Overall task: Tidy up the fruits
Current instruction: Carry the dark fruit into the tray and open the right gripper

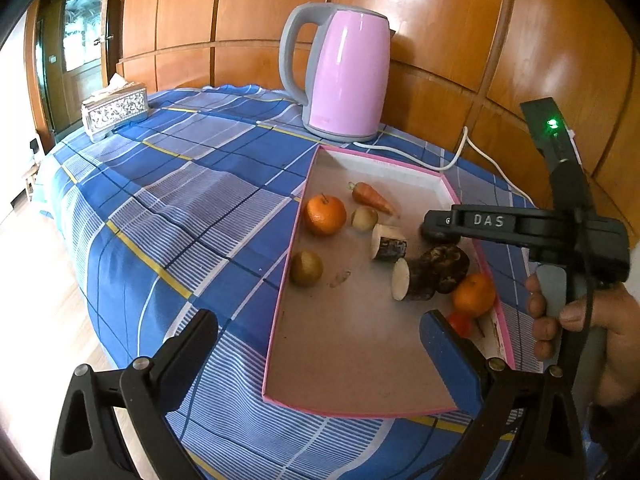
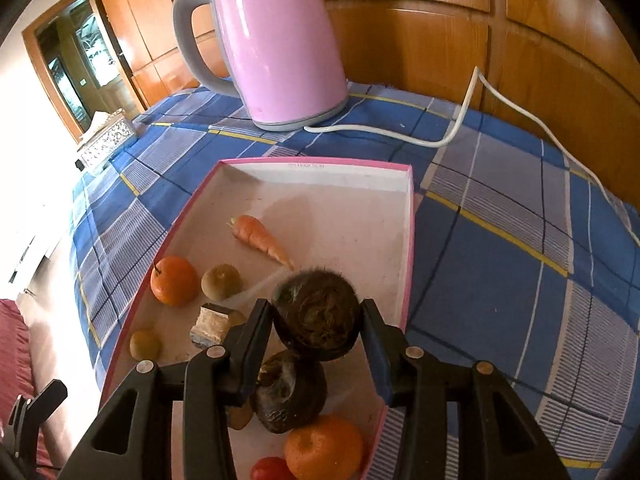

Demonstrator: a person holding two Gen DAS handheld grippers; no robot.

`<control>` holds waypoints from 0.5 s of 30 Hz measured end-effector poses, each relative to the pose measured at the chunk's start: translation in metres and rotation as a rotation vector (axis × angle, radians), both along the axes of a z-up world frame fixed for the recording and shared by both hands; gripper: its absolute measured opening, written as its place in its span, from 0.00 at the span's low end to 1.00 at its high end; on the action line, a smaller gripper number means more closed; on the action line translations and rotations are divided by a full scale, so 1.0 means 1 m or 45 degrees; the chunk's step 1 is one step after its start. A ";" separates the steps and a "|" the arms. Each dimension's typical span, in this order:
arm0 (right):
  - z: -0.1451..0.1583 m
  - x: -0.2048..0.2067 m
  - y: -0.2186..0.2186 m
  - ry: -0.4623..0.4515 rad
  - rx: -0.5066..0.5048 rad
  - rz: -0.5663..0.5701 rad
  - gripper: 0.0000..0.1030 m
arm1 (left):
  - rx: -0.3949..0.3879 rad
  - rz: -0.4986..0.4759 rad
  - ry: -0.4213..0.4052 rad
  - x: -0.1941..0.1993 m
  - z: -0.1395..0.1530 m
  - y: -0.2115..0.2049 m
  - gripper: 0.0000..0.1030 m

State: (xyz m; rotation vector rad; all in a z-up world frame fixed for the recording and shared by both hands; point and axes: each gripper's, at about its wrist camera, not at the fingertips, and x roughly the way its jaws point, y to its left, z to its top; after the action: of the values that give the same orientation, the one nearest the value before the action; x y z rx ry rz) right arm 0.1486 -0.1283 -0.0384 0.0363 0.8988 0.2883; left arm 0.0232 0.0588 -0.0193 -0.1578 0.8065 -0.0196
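Observation:
A pink-rimmed tray (image 1: 288, 256) (image 2: 408, 240) on the blue plaid cloth holds two oranges (image 1: 325, 214) (image 1: 474, 294), a carrot (image 1: 372, 197) (image 2: 262, 238), two small brownish fruits (image 1: 306, 267) (image 1: 364, 218), two cut root pieces (image 1: 387, 242) (image 1: 412, 282), dark hairy tubers and a red fruit (image 1: 460, 323). My right gripper (image 2: 318, 320) (image 1: 438, 232) is shut on a dark hairy tuber (image 2: 316, 316) above the tray's right side. Another tuber (image 2: 290, 392) lies below it. My left gripper (image 1: 320, 344) is open and empty over the tray's near end.
A pink electric kettle (image 1: 344, 72) (image 2: 276, 44) stands behind the tray, its white cord (image 2: 460, 132) trailing right. A patterned tissue box (image 1: 114, 110) sits at the far left. Wooden panels back the table. The cloth drops off at the left edge.

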 end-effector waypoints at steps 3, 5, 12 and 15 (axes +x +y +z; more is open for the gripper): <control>0.003 -0.004 -0.002 -0.010 0.032 0.010 0.58 | 0.004 -0.001 -0.002 -0.001 0.000 -0.001 0.99; 0.004 -0.008 -0.001 -0.018 0.039 0.014 0.58 | 0.002 -0.005 -0.003 -0.001 0.001 -0.002 0.99; 0.011 -0.030 0.000 -0.071 0.016 0.034 0.58 | 0.015 -0.015 -0.029 -0.006 0.006 -0.006 0.99; 0.013 -0.040 -0.002 -0.096 0.004 0.020 0.58 | 0.022 -0.022 -0.044 -0.008 0.010 -0.008 0.99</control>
State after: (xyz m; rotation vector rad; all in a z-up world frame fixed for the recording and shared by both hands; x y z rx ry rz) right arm 0.1086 -0.1306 -0.0257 0.0211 0.8241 0.3036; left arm 0.0156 0.0503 -0.0096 -0.1339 0.7732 -0.0316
